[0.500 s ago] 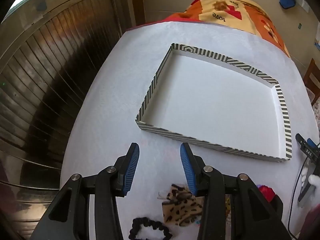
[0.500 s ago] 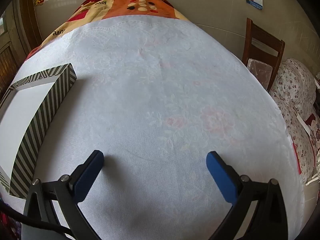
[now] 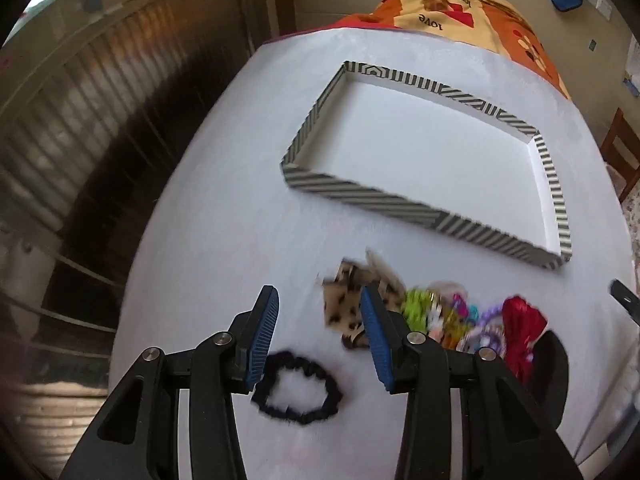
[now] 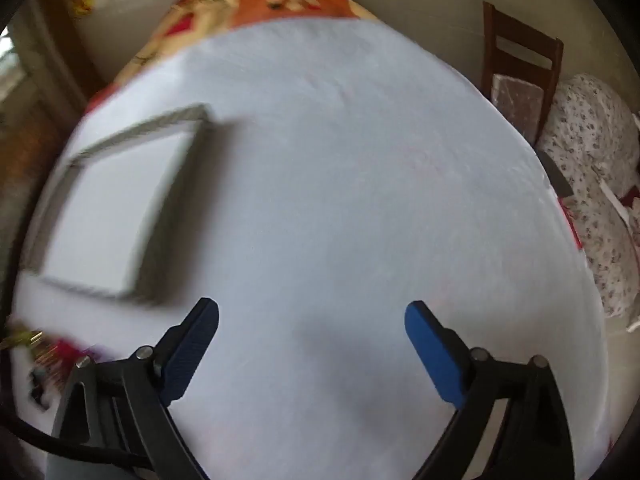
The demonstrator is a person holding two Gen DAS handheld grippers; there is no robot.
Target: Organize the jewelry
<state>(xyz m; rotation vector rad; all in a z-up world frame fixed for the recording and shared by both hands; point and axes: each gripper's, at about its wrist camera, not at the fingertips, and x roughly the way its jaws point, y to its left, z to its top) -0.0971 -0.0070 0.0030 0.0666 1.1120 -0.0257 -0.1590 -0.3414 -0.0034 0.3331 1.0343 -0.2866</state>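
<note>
An empty shallow tray with black-and-white striped walls [image 3: 352, 194] lies on the white tablecloth; it also shows blurred in the right wrist view [image 4: 168, 208]. In front of it lies a pile of hair accessories: a leopard-print bow [image 3: 344, 304], a black scrunchie [image 3: 298, 388], colourful clips [image 3: 452, 312] and a red piece [image 3: 520, 320]. My left gripper [image 3: 320, 320] is open and empty above the scrunchie and bow. My right gripper [image 4: 312, 340] is wide open and empty over bare cloth, right of the tray.
A patterned orange blanket [image 3: 460, 4] covers the table's far end. A wooden chair [image 4: 520, 64] and floral bedding [image 4: 592, 168] stand to the right. Dark wooden slats [image 3: 80, 120] are at the left. The pile also shows at the lower left of the right wrist view [image 4: 52, 352].
Both grippers have pulled back and risen. The left view now shows the whole accessory pile, and the tray looks farther off in both views. Both stay open.
</note>
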